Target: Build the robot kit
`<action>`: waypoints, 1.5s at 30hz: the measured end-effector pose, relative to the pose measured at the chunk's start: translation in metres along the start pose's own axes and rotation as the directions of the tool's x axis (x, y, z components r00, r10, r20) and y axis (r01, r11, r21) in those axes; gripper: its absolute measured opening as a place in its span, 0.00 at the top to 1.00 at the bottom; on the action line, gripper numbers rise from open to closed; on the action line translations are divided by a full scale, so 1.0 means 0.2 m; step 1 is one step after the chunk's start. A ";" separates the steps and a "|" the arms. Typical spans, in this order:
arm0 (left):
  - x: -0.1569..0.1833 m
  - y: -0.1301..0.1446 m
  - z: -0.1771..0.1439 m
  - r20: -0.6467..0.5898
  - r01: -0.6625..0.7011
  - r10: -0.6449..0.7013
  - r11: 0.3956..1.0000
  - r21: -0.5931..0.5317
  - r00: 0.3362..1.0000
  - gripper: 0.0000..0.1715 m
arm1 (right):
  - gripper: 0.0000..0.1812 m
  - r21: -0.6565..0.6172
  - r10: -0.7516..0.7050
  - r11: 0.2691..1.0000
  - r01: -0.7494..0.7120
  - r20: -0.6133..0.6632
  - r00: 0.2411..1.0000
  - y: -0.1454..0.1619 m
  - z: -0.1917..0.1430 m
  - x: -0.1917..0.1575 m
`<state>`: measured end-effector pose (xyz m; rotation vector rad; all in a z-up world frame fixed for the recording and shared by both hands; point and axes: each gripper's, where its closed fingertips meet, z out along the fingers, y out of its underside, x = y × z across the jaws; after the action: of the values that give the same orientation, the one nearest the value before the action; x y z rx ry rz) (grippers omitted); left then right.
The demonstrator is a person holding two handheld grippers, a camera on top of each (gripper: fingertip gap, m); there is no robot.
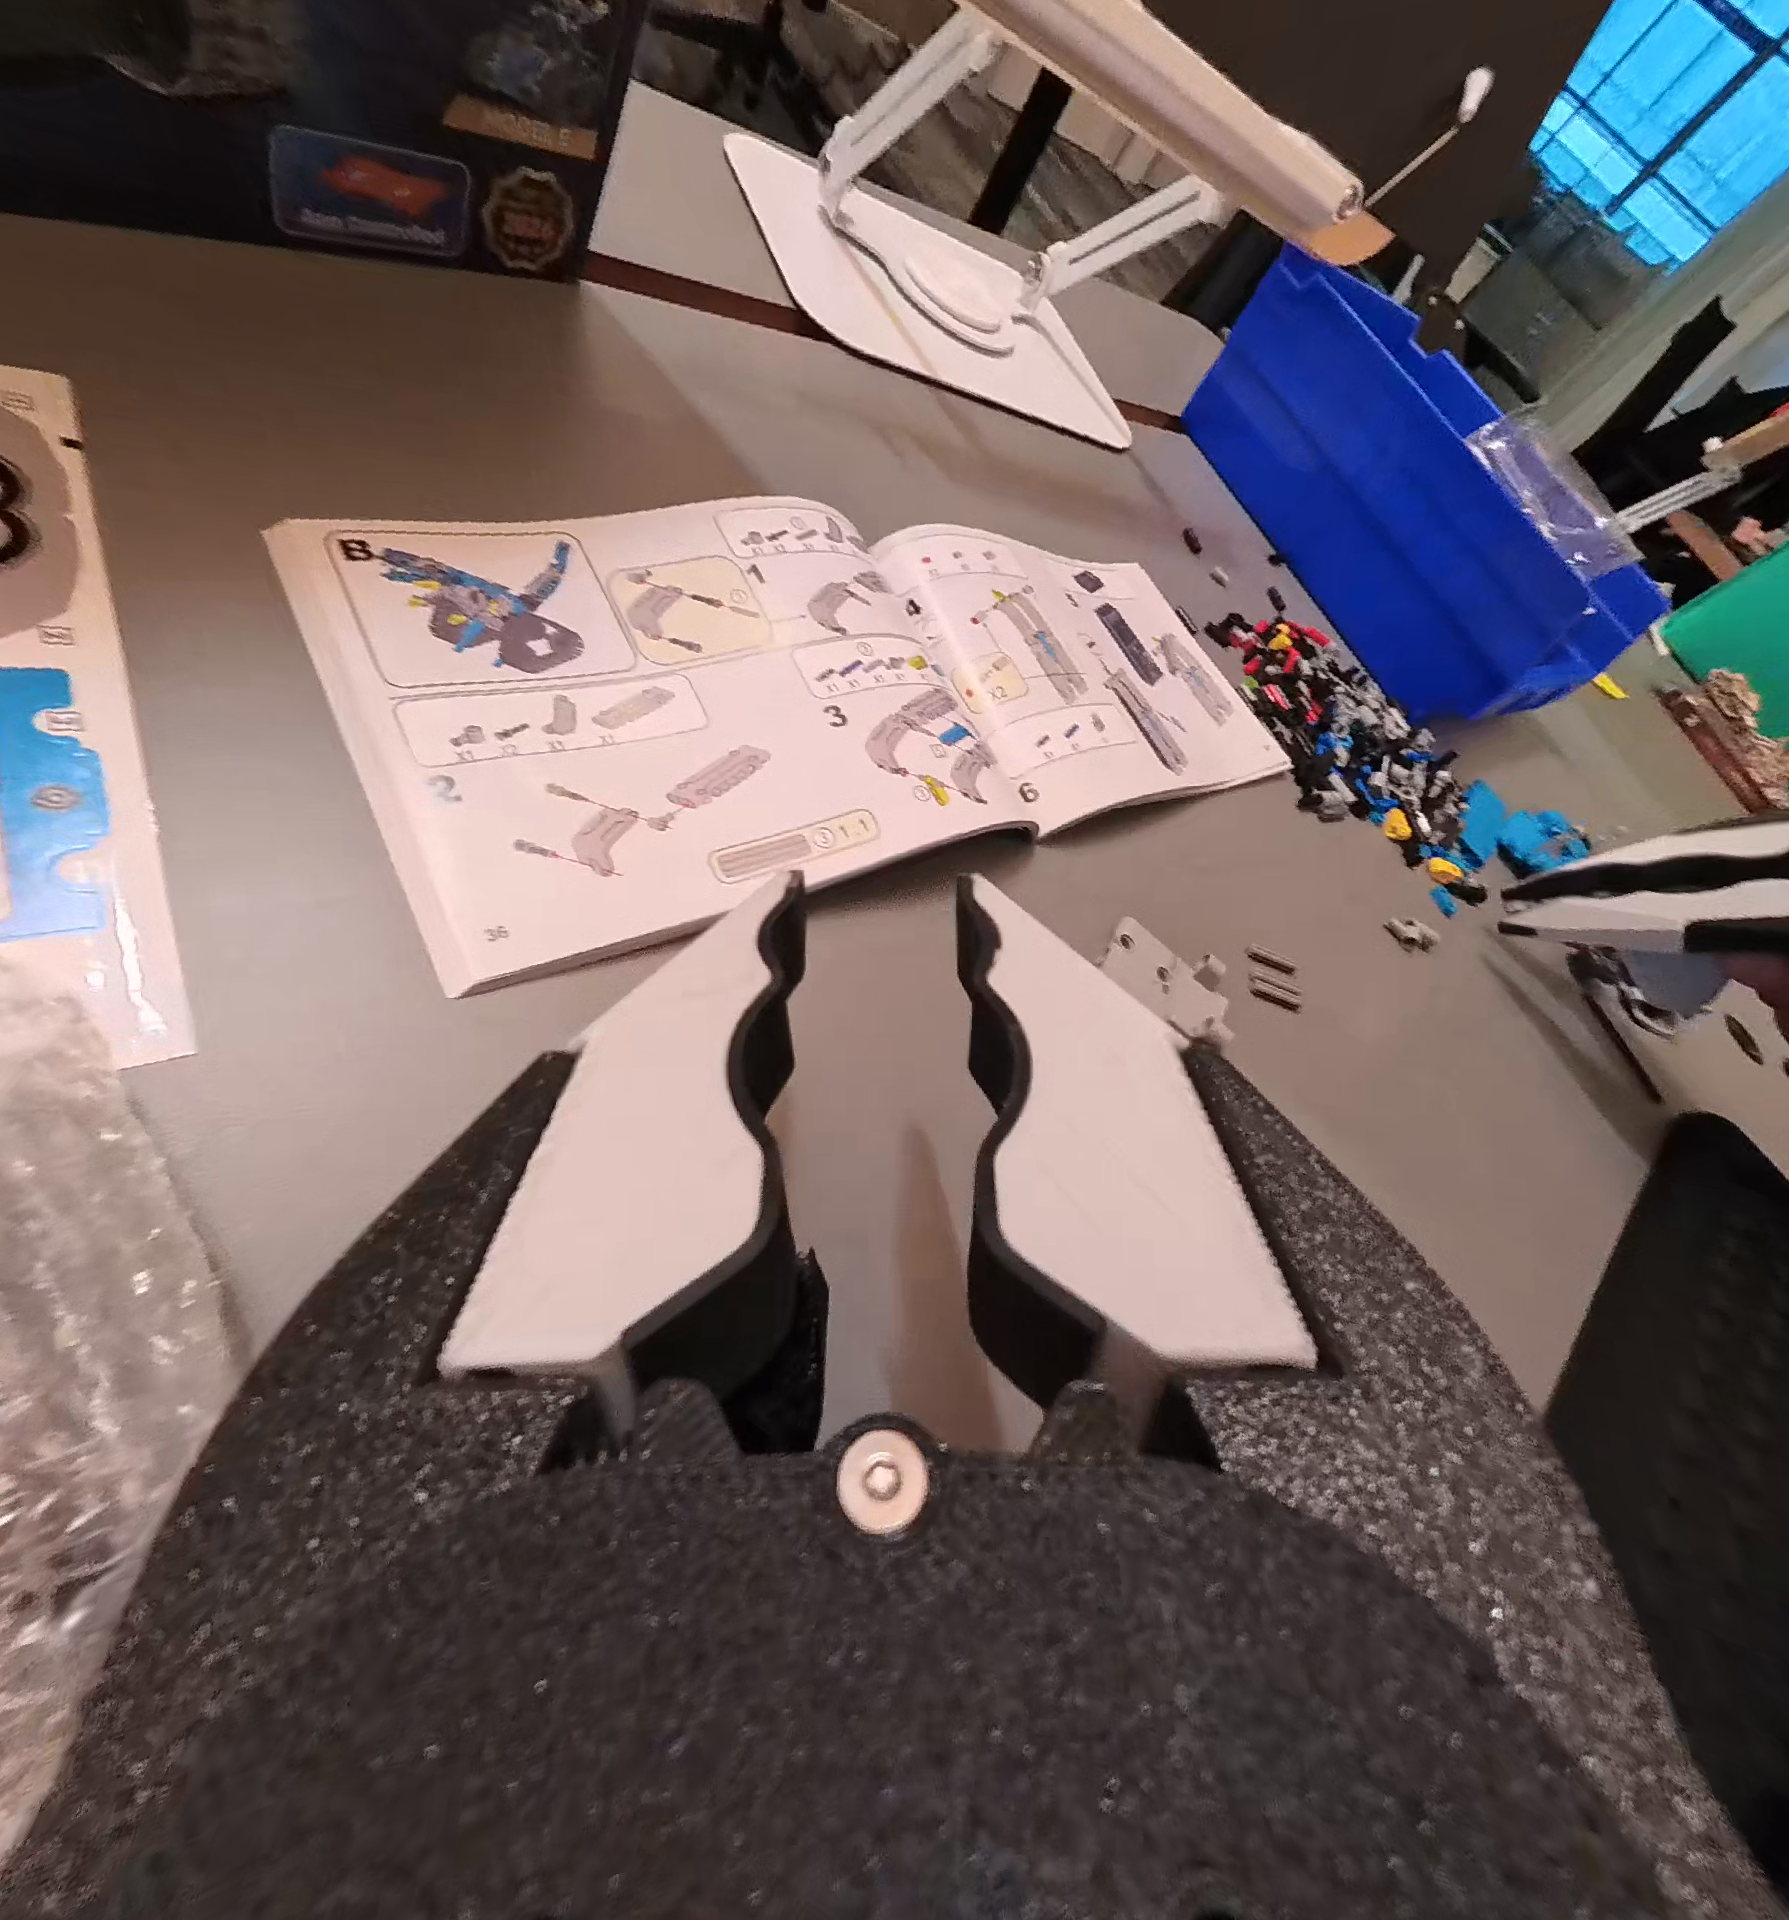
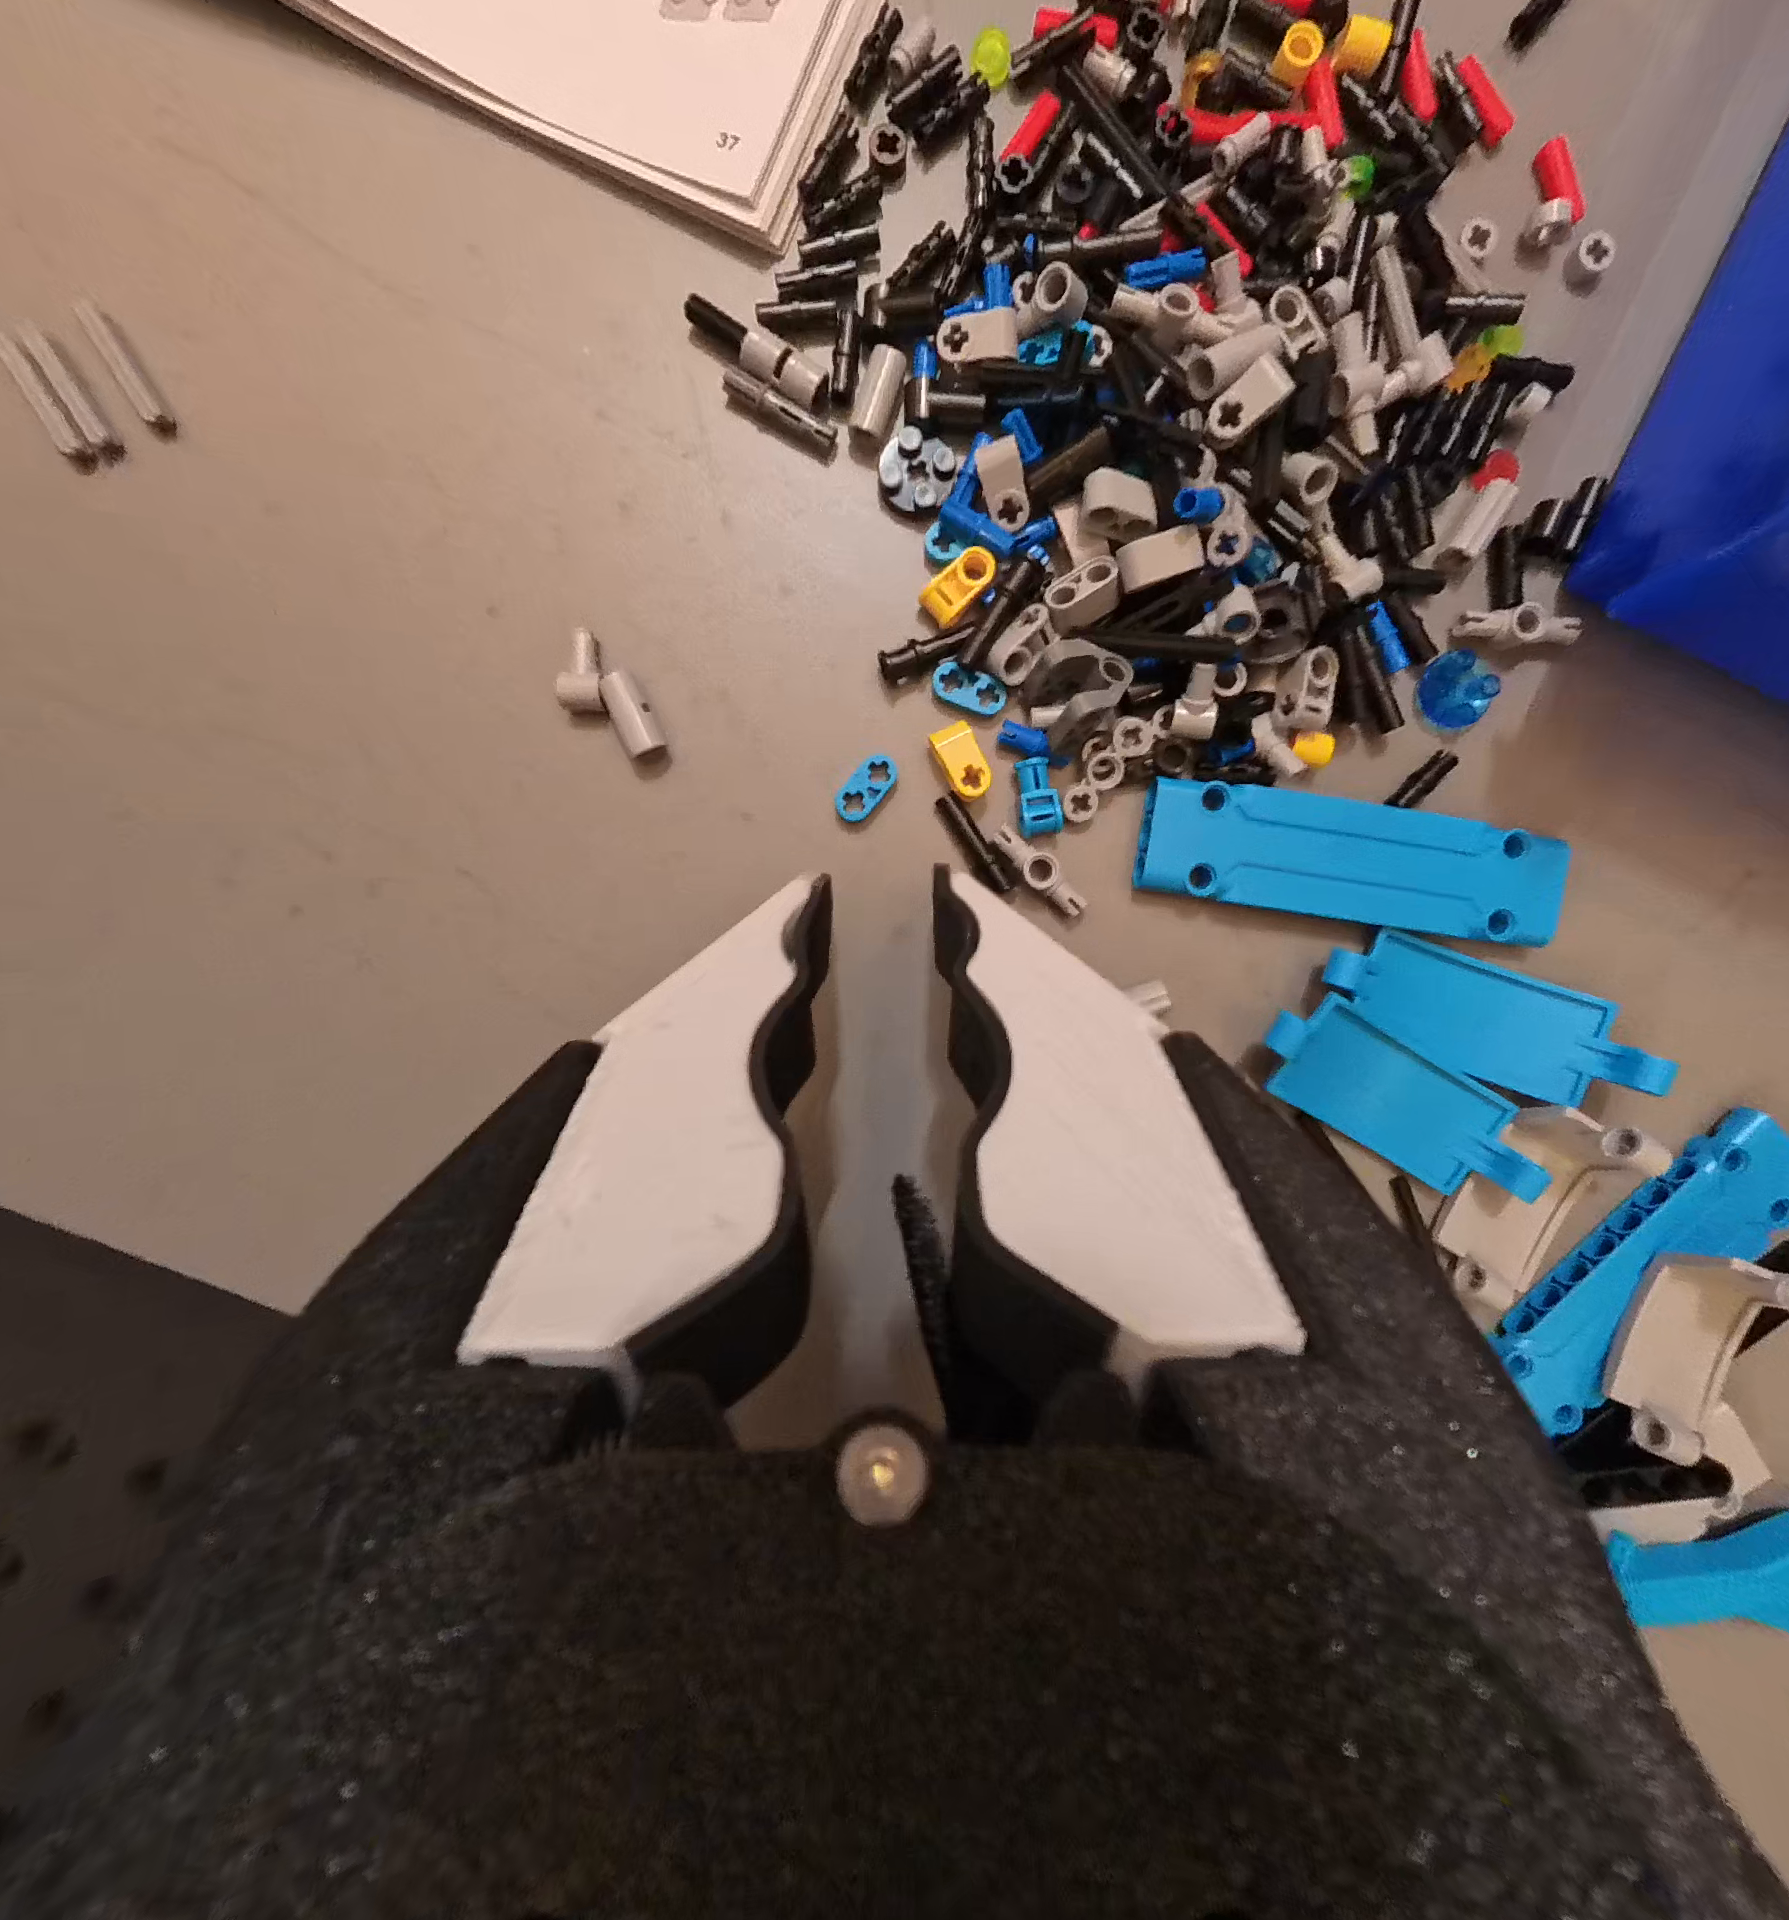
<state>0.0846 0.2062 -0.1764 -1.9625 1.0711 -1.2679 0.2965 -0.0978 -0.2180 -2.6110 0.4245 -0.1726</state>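
My left gripper (image 1: 879, 883) is open and empty above the grey table, just short of an open instruction booklet (image 1: 724, 717). A grey plate piece (image 1: 1170, 982) and small dark pins (image 1: 1272, 977) lie right of its right finger. My right gripper (image 2: 882, 881) is open and empty over bare table, pointing at the near edge of a pile of small building parts (image 2: 1181, 395). A black pin (image 2: 973, 840) and a grey connector (image 2: 1044, 871) lie just past its right fingertip. The right gripper also shows in the left wrist view (image 1: 1513, 906) at the right edge.
Blue panels (image 2: 1347, 857) and a partly built blue and white assembly (image 2: 1679, 1299) lie right of the right gripper. Three grey axles (image 2: 79, 384) and a grey pin piece (image 2: 615, 694) lie to its left. A blue bin (image 1: 1389, 488), white stand (image 1: 931, 291), sticker sheet (image 1: 28, 707) and plastic bag (image 1: 28, 1299) surround the booklet. The grippers' ends are close to 40 centimeters from one another. To the grey plate piece (image 1: 1170, 982): left tips about 12 centimeters, right tips about 25 centimeters.
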 end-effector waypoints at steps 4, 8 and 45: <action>0.05 0.04 0.01 -0.057 -0.008 0.006 0.999 -0.038 0.998 0.84 | 0.92 0.002 -0.142 0.990 0.142 -0.013 0.990 -0.01 0.00 -0.02; 0.07 0.03 0.01 -0.071 -0.007 0.004 0.999 -0.033 0.997 0.84 | 0.92 -0.024 -0.237 0.971 0.237 0.020 0.971 -0.01 0.03 -0.01; 0.08 0.05 0.03 -0.041 -0.042 0.040 0.998 -0.045 0.998 0.84 | 0.98 0.009 -0.150 0.989 0.150 0.127 0.980 -0.11 0.02 -0.04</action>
<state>0.0906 0.1882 -0.1791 -1.9464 1.1640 -1.2768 0.2957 -0.0739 -0.2112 -2.6360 0.1826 -0.0556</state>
